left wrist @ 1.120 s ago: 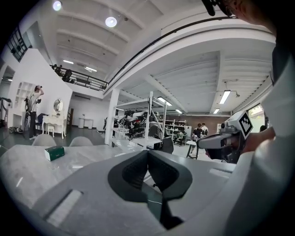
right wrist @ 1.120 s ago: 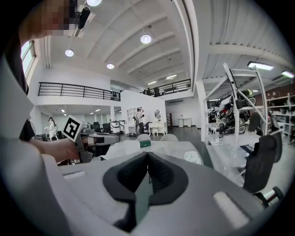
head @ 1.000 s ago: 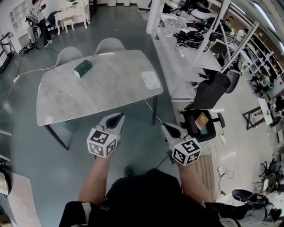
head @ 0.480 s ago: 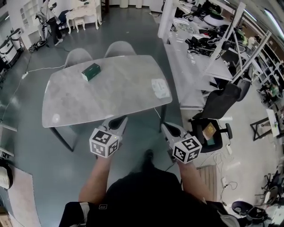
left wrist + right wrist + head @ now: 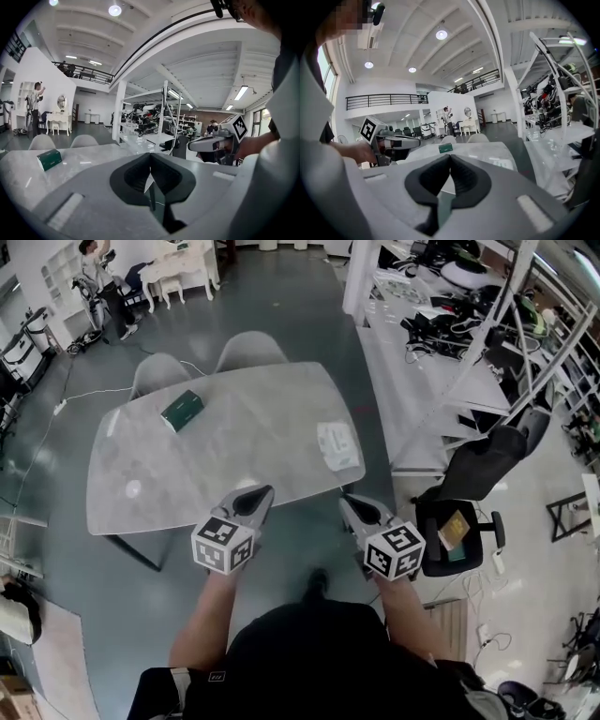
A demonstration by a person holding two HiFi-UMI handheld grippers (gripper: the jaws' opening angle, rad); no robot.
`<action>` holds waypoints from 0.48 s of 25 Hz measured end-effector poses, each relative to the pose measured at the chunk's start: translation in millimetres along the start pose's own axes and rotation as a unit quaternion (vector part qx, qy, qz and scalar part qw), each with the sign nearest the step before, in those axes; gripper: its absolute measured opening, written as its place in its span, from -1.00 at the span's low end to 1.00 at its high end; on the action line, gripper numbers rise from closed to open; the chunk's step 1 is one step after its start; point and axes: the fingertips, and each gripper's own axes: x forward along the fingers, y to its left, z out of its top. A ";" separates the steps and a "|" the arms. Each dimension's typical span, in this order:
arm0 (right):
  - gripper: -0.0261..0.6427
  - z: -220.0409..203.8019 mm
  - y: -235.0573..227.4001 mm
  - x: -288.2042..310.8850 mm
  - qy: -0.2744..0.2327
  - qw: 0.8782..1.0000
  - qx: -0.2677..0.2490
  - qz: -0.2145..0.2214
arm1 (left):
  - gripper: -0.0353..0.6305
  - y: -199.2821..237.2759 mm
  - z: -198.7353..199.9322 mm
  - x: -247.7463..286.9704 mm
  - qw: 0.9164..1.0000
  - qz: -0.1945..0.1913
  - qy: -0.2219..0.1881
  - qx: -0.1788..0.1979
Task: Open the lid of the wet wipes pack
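Lying flat on the grey desk (image 5: 234,442), the green wet wipes pack (image 5: 181,410) is found on the far left part of the top, close to the edge where two pale chairs (image 5: 248,348) are drawn up. In the head view its long axis is set on a diagonal, from lower left to upper right. One short end is thus turned toward the far edge and the chairs, the other toward the desk's left side. Its broad face is turned up. A lid cannot be made out at this size, so which end carries it cannot be told.

Both grippers are held at the near edge of the desk, side by side but apart, and are pointed across it. The left gripper (image 5: 253,500) is clenched, its dark pads met tip to tip with nothing between them. The right gripper (image 5: 352,507) is closed and empty in the same way.

The pack is well apart from both: ahead and to the left of the left gripper, and farther still from the right one. In the left gripper view it is seen off to the left of the closed jaws. In the right gripper view it is seen small and distant, almost straight beyond the jaw tips.

A flat white packet (image 5: 338,445) is laid near the desk's right end, ahead of the right gripper and untouched.
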 end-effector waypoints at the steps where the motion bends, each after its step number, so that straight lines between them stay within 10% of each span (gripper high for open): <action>1: -0.91 0.9 -11.9 4.0 0.001 1.000 0.004 0.002 | -0.86 1.7 1.6 13.3 1.000 0.000 0.007 0.000; 12: -0.91 -19.4 -117.2 15.9 0.045 0.998 0.050 0.009 | -0.86 -12.2 -2.3 138.0 0.997 -0.036 0.075 -0.004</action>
